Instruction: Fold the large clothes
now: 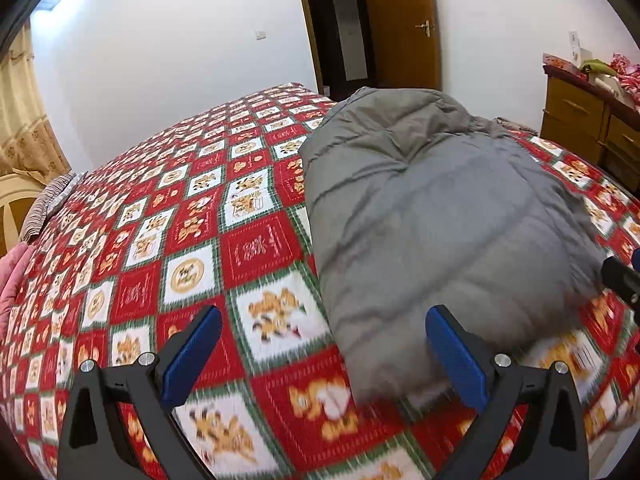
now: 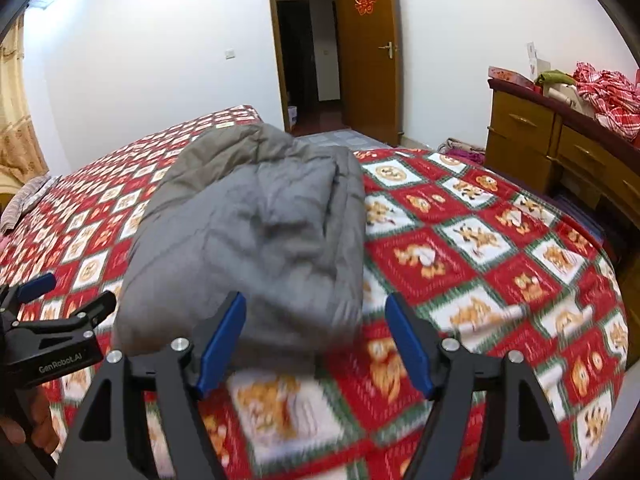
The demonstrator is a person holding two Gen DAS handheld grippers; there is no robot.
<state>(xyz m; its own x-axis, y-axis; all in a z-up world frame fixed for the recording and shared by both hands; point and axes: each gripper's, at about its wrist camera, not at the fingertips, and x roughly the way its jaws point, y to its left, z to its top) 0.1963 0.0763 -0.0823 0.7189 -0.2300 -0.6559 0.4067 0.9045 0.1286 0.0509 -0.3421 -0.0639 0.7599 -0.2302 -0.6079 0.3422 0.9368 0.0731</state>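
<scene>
A folded grey padded jacket point(image 1: 432, 216) lies in a thick bundle on the red, white and green patterned bedspread point(image 1: 192, 216). My left gripper point(image 1: 324, 352) stands open just before the bundle's near left corner, nothing between its blue pads. In the right wrist view the same jacket point(image 2: 256, 232) lies ahead and to the left. My right gripper point(image 2: 316, 340) is open over the bundle's near right corner, without pressing on the cloth. The left gripper point(image 2: 60, 296) shows at the left edge of that view, held by a hand point(image 2: 36, 428).
A wooden dresser point(image 2: 560, 148) with red cloth piled on top stands to the right of the bed. An open wooden door point(image 2: 368, 48) and dark doorway lie behind. A curtain point(image 1: 24, 120) and striped cloth point(image 1: 48, 200) are at the far left.
</scene>
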